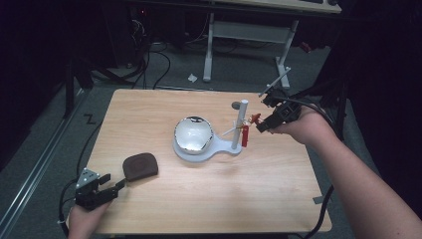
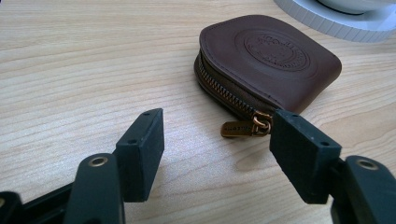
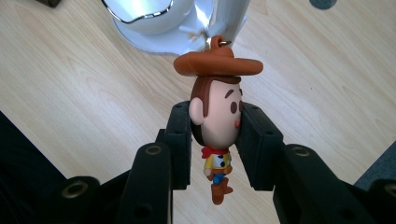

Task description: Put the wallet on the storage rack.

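**Cowboy figure clamped at stand; pouch beside idle left gripper**

Wooden bench [image 1: 209,199] carries all items; near its centre sits a white stand [image 1: 226,148], round base with an upright post [image 1: 240,124] rising at the base's 3 o'clock side; a shiny silver bowl [image 1: 193,134] rests on the round base; a brown leather zip pouch [image 1: 140,166] lies flat at about 8 o'clock from the bowl, well apart from the stand.

Left hand-held gripper [image 1: 113,185] sits at the bench's 7 o'clock corner, held by the person's left hand [image 1: 85,219]; jaws spread wide and empty; in the left gripper view the pouch [image 2: 271,60] lies just ahead, its brass zip pull [image 2: 243,127] near the right-side jaw, contact cannot be told.

Right hand-held gripper [image 1: 263,123] is at 3 o'clock from the post, raised off the bench; jaws closed onto the head of a small cowboy figure [image 3: 217,121]; brown hat above the jaws, body hanging below; a small metal ring [image 3: 223,43] on the hat lies at the stand's pale arm.
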### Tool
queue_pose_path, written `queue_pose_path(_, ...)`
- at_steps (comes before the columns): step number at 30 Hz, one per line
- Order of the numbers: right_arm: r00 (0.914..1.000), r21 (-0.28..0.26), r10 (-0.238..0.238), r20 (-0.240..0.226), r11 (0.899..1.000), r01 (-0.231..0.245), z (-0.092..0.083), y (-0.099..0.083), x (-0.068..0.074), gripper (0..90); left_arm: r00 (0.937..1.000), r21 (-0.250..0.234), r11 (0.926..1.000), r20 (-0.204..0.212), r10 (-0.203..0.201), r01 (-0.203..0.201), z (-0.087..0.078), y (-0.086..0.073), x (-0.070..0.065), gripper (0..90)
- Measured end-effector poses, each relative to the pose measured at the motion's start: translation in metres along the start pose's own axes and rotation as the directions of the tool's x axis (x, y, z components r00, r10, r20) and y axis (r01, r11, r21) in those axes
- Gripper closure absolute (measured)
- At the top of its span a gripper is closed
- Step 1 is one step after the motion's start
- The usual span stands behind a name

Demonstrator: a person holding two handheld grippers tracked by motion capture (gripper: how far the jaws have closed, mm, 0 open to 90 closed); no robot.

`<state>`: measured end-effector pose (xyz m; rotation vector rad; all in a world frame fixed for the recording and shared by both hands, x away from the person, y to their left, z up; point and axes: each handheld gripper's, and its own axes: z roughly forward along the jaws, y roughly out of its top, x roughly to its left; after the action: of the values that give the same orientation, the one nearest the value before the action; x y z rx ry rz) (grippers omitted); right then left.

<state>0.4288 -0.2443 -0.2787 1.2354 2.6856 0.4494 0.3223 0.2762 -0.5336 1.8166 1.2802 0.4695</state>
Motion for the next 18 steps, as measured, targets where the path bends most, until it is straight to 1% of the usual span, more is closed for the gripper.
queue_pose_path(2, 0.9999, 0.003, 0.004, -0.012, 1.0, -0.004, 0.008, -0.006, -0.003, 67.1, 1.0, 0.002, 1.0, 0.0, 0.002, -0.002, 0.0, 0.0, 0.0, 35.7)
queue_pose_path(4, 0.9999, 0.002, 0.01, -0.014, 1.0, -0.01, 0.01, -0.008, -0.003, 67.1, 1.0, 0.003, 1.0, 0.001, 0.005, -0.005, 0.001, 0.0, -0.001, 35.7)
queue_pose_path(9, 0.999, -0.003, 0.029, -0.035, 1.0, -0.029, 0.023, -0.017, -0.006, 67.1, 1.0, 0.005, 1.0, 0.002, 0.006, -0.006, 0.001, 0.0, -0.001, 35.7)
queue_pose_path(10, 0.9985, -0.002, 0.034, -0.043, 0.999, -0.035, 0.027, -0.019, -0.008, 67.1, 1.0, 0.005, 1.0, 0.002, 0.006, -0.006, 0.001, 0.0, -0.001, 35.7)
queue_pose_path(11, 0.9976, 0.003, 0.052, -0.046, 0.999, -0.052, 0.033, -0.022, -0.008, 67.0, 1.0, 0.005, 1.0, 0.003, 0.006, -0.006, 0.001, 0.0, -0.001, 35.7)
queue_pose_path(12, 0.9976, 0.003, 0.052, -0.046, 0.999, -0.052, 0.033, -0.022, -0.008, 67.0, 1.0, 0.005, 1.0, 0.003, 0.006, -0.006, 0.001, 0.0, -0.001, 35.7)
queue_pose_path(13, 0.9977, 0.0, 0.044, -0.05, 0.999, -0.044, 0.037, -0.024, -0.01, 67.0, 1.0, 0.006, 1.0, 0.003, 0.006, -0.006, 0.001, 0.0, -0.001, 35.7)
queue_pose_path(14, 0.9965, -0.009, 0.056, -0.063, 0.998, -0.056, 0.044, -0.027, -0.012, 67.0, 1.0, 0.006, 1.0, 0.003, 0.006, -0.007, 0.001, 0.0, -0.001, 35.7)
queue_pose_path(16, 0.9961, -0.012, 0.059, -0.065, 0.998, -0.06, 0.047, -0.027, -0.012, 67.0, 1.0, 0.008, 0.9999, 0.003, 0.008, -0.008, 0.002, 0.0, -0.002, 35.7)
queue_pose_path(18, 0.9956, -0.017, 0.062, -0.07, 0.998, -0.063, 0.056, -0.03, -0.013, 67.0, 0.9999, 0.009, 0.9999, 0.004, 0.01, -0.01, 0.002, 0.0, -0.002, 35.7)
